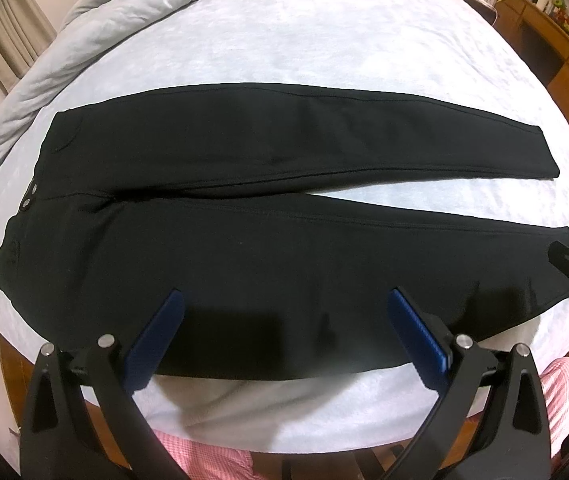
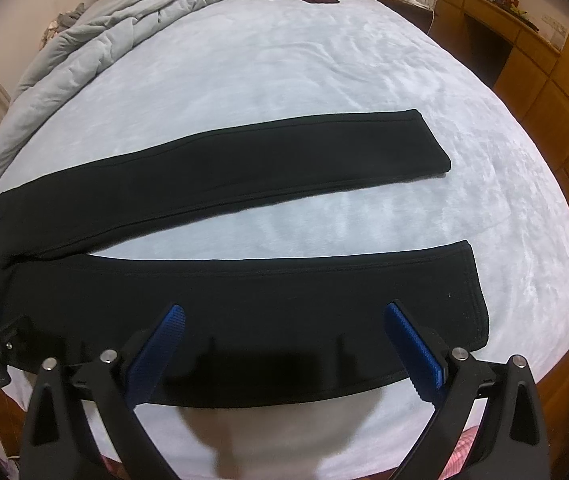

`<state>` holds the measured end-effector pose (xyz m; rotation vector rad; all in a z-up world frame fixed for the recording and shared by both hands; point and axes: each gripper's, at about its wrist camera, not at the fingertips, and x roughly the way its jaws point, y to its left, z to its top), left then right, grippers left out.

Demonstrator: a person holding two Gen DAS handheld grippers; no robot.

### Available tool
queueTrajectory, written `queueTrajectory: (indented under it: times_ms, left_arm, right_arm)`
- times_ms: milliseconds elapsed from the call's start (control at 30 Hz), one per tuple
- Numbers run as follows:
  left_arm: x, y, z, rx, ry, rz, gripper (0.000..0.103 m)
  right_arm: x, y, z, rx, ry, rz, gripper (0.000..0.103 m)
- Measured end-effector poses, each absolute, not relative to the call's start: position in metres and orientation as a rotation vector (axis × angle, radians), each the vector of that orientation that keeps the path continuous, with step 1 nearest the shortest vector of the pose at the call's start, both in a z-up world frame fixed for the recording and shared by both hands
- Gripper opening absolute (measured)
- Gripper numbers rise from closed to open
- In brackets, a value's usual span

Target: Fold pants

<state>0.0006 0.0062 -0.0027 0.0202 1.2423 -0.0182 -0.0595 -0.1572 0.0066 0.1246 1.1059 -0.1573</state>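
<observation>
The bed (image 2: 324, 60) carries everything: a pale blue fleecy sheet, with a grey quilt (image 2: 124, 28) bunched along its far left side. Spread flat across the sheet lie the black pants (image 1: 244, 248), waistband to the left, the two legs running right and splaying apart so a wedge of sheet shows between them. The cloth looks thick and matte, probably a soft, lined knit; it should drape limply and sag wherever it is not supported, though it looks heavy enough to stay where it is laid. The fleecy sheet will likely drag on it, so lifting seems wiser than sliding.

The near leg (image 2: 284, 304) lies closest to both claws and is the natural piece to carry over onto the far leg (image 2: 244, 164). Its near edge offers the best hold: one pinch close to the hip and waistband (image 1: 16, 220), one close to the cuff (image 2: 472, 288), both layers taken together.

The left claw (image 1: 284, 300) stands wide open, empty, hovering above the near leg's thigh. The right claw (image 2: 284, 312) is likewise wide open and empty, over the same leg nearer the cuff.
</observation>
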Motion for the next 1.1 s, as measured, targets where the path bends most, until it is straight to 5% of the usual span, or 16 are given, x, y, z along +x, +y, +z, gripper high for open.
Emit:
queueTrajectory:
  times_ms: [700, 1100]
  left_arm:
    - [0.003, 0.002, -0.005, 0.009, 1.227, -0.042, 0.100]
    - [0.052, -0.008, -0.021, -0.075, 1.276, -0.179, 0.100]
  right_arm:
    - [-0.056, -0.168, -0.001, 0.141, 1.111, -0.147, 0.100]
    - [0.066, -0.328, -0.007, 0.107, 1.167, -0.190, 0.100]
